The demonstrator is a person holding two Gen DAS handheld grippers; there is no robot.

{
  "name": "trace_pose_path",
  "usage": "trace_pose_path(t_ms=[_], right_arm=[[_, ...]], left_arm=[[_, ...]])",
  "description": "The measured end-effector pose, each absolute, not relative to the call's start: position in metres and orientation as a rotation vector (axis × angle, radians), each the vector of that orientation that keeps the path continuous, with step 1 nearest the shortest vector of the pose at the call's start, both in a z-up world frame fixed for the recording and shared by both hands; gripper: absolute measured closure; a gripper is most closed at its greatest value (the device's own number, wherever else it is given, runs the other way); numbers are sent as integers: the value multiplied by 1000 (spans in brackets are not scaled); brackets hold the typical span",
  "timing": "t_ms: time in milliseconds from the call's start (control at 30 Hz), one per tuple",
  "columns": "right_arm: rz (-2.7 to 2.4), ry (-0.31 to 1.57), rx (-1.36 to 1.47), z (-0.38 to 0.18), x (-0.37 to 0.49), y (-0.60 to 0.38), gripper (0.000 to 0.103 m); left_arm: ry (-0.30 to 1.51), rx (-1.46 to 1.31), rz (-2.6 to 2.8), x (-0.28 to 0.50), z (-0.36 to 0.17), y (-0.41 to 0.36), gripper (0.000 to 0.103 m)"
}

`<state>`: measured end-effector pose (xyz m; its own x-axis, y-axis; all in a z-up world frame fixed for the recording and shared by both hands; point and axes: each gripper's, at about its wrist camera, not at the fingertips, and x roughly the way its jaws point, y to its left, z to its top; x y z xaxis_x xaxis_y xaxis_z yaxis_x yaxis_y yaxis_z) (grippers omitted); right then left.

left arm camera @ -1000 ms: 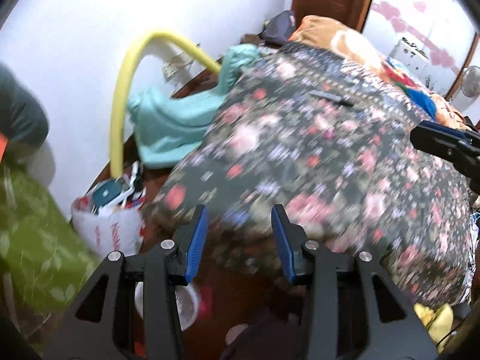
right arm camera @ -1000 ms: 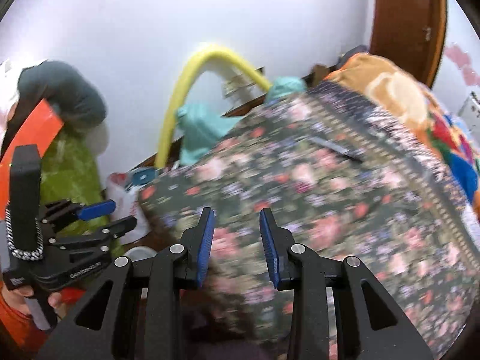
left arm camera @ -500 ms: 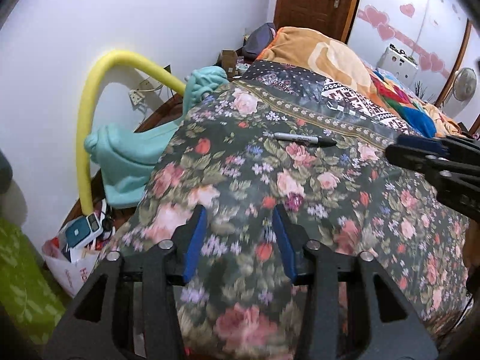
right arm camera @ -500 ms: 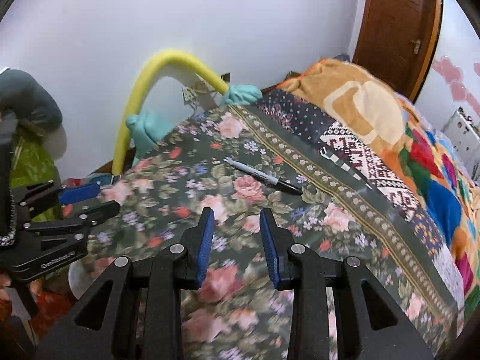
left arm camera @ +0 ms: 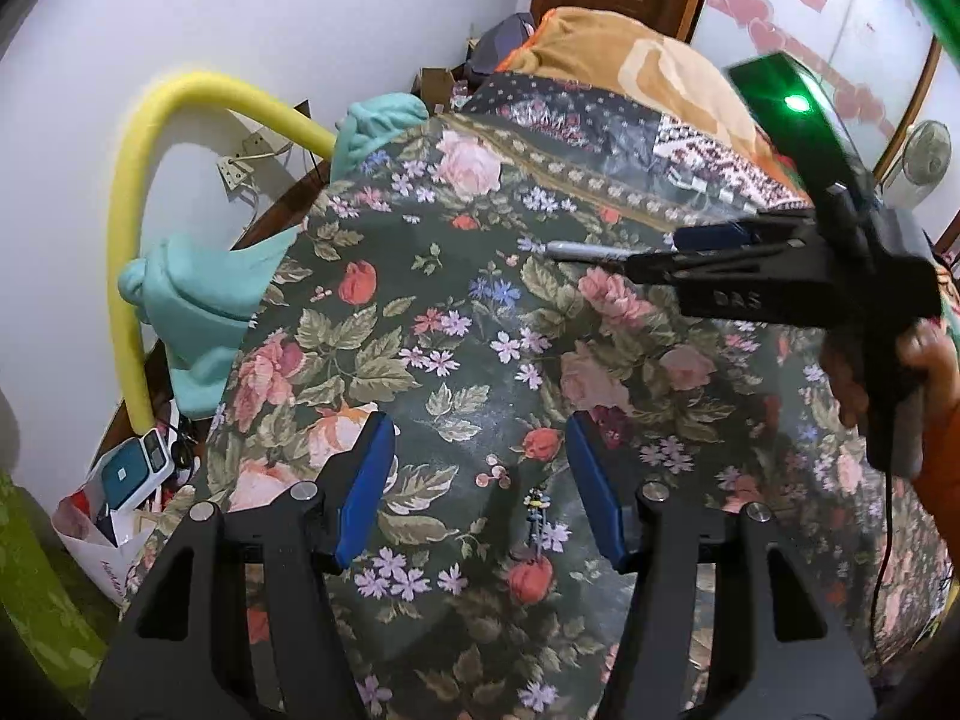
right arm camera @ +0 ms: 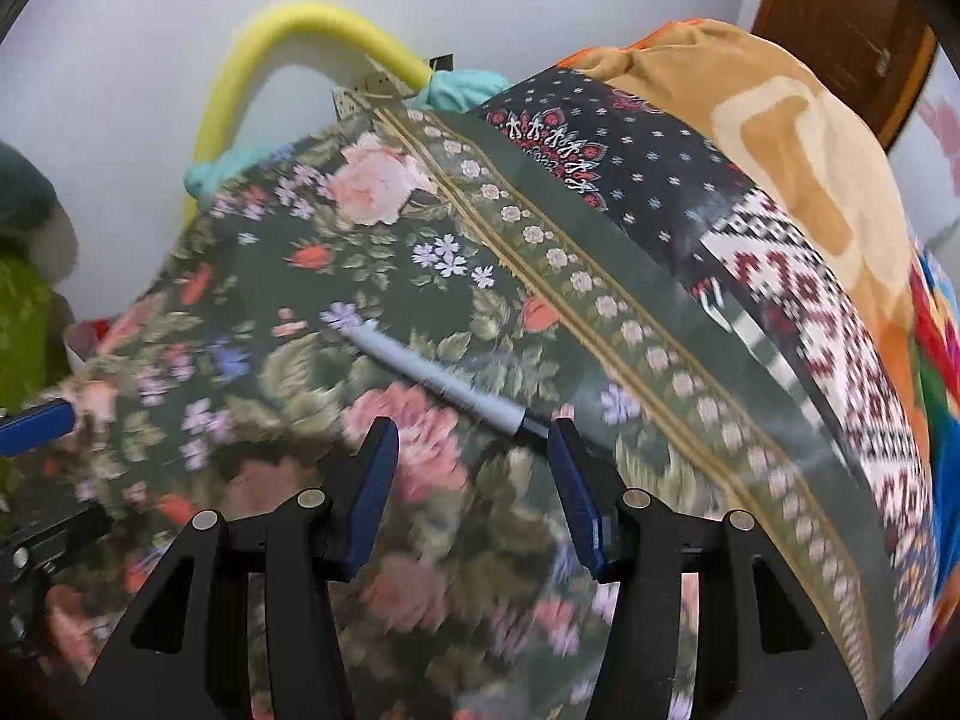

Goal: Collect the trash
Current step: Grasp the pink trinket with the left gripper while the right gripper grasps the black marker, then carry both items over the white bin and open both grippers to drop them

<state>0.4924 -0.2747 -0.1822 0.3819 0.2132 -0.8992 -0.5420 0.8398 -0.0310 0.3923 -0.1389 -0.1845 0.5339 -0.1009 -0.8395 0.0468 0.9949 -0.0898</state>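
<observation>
**Pen on the flowery bed**

A white bag (left arm camera: 114,546) sits on the floor at 8 o'clock, with a teal box (left arm camera: 129,471) and other small things inside.

The pen (right arm camera: 441,387) is long and grey with a dark cap. It lies flat on the flowery blanket (right arm camera: 288,312), at 12 o'clock just past the right gripper (right arm camera: 471,483).

The right fingers have just been opening and hold nothing. The left gripper (left arm camera: 477,483) has been opening too, with only blanket between its fingers.

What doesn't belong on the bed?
A pen lies loose on the flowery blanket, slanted across it with nothing else around it. The right gripper is just short of it, jaws open and just widened, nothing between them.
</observation>
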Motion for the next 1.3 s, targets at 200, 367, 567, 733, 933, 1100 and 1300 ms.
trace_pose_path(t_ms=[200,367,567,733,933,1100,1300], right_arm=[[492,1114,-357,-195,497,-271,66],[551,1149,-289,-193,481,-278,92],[522,1133,-171,-171,446,-307,92],[483,1100,-133,-153,417,-334,92],[421,1059,-142,-139,397,-345,92],[422,1047,-93,-127,397,-341,92],[432,1020,-67,-107,382,-331,92]], left_arm=[[1018,-25,-141,395,-194,-150,45],[1031,-29,-216,396,-195,-164,45],[1067,11,-277,403,-205,-182,49],[1084,87,-298,410,-211,-196,61],[1109,120,-294,411,-219,-209,86],[1128,56,-263,409,-212,-205,92],[1066,34,-249,374,-174,-201,92]])
